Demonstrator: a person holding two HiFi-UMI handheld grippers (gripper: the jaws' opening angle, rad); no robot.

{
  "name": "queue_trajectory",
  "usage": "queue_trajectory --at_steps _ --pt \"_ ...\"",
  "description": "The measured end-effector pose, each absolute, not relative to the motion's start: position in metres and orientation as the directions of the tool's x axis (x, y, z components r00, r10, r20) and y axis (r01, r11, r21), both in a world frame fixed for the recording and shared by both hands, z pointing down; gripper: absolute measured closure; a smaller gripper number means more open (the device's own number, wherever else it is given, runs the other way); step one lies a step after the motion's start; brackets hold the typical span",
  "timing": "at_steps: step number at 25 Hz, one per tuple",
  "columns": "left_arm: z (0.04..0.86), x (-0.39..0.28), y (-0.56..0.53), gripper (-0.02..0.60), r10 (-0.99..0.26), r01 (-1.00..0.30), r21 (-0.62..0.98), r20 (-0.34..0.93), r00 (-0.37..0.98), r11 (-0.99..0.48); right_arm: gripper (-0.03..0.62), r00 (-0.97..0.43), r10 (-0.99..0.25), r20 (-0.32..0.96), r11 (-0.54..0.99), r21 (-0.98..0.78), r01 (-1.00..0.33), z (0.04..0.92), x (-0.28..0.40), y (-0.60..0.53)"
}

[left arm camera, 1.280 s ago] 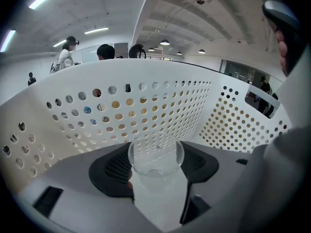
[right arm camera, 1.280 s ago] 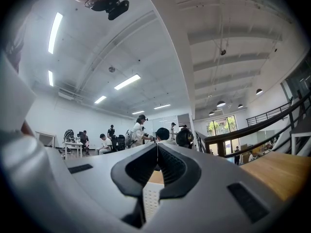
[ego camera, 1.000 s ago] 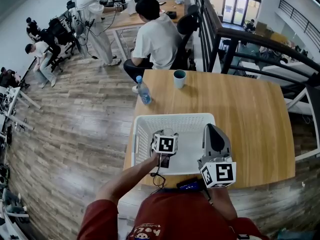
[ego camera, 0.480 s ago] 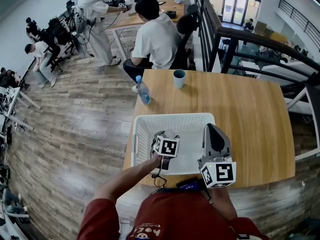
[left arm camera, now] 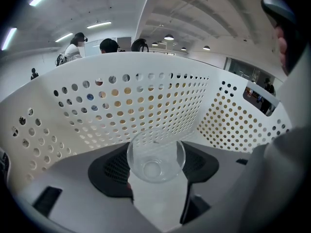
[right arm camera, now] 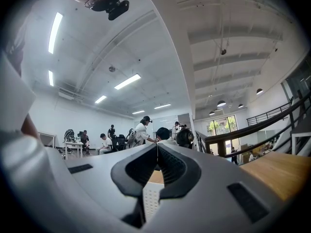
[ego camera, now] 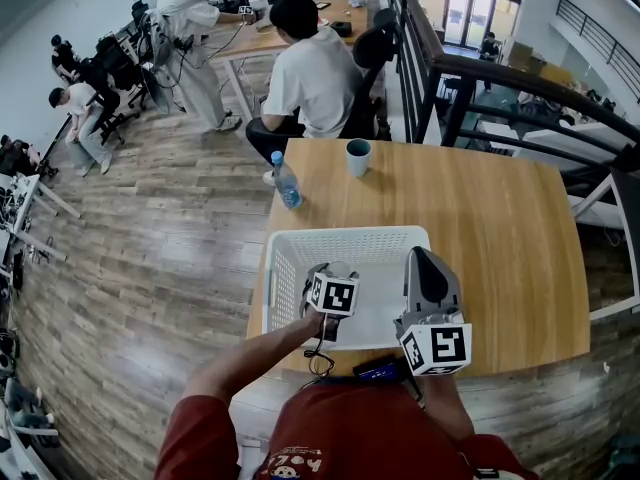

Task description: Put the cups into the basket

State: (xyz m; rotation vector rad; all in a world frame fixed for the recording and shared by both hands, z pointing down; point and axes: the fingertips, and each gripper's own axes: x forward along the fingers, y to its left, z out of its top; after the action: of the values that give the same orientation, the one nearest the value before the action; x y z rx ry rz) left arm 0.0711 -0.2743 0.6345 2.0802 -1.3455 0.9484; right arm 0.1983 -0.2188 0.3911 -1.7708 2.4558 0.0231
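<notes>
Left gripper [left arm camera: 156, 166] is pinching a clear cup [left arm camera: 156, 155] inside the basket [ego camera: 350, 236], right gripper [right arm camera: 157, 152] is idling pressed together and empty, teal mug [ego camera: 359, 157] is waiting its turn.

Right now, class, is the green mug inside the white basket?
No, the green mug stands on the wooden table, beyond the far rim of the white basket.

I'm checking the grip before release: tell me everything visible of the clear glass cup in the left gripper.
The small clear glass cup is see-through, round-rimmed, thick-based and empty. Its mouth faces the left gripper view's camera, base pointing away. The left gripper presses its dark pads on the cup's two sides, within the white perforated plastic basket. Whether it touches the basket floor cannot be told.
</notes>
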Motion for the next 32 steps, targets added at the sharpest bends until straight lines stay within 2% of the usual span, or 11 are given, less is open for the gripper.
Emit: queue_trajectory --at_steps 7,15,32 --pt "0.634 0.071 -0.276 0.291 -0.583 -0.917 0.019 0.766 0.27 -0.399 0.583 -0.309 -0.947 -0.094 0.314 -0.055 -0.948 0.392 0.199 -0.22" --pt "0.632 0.066 -0.278 0.229 -0.583 -0.923 0.023 0.769 0.261 -0.383 0.583 -0.31 -0.946 -0.096 0.316 -0.056 -0.947 0.393 0.198 -0.219" --pt "0.618 0.071 -0.272 0.213 -0.584 -0.909 0.038 0.755 0.299 -0.416 0.584 -0.315 -0.944 -0.097 0.321 -0.053 -0.946 0.392 0.197 -0.219"
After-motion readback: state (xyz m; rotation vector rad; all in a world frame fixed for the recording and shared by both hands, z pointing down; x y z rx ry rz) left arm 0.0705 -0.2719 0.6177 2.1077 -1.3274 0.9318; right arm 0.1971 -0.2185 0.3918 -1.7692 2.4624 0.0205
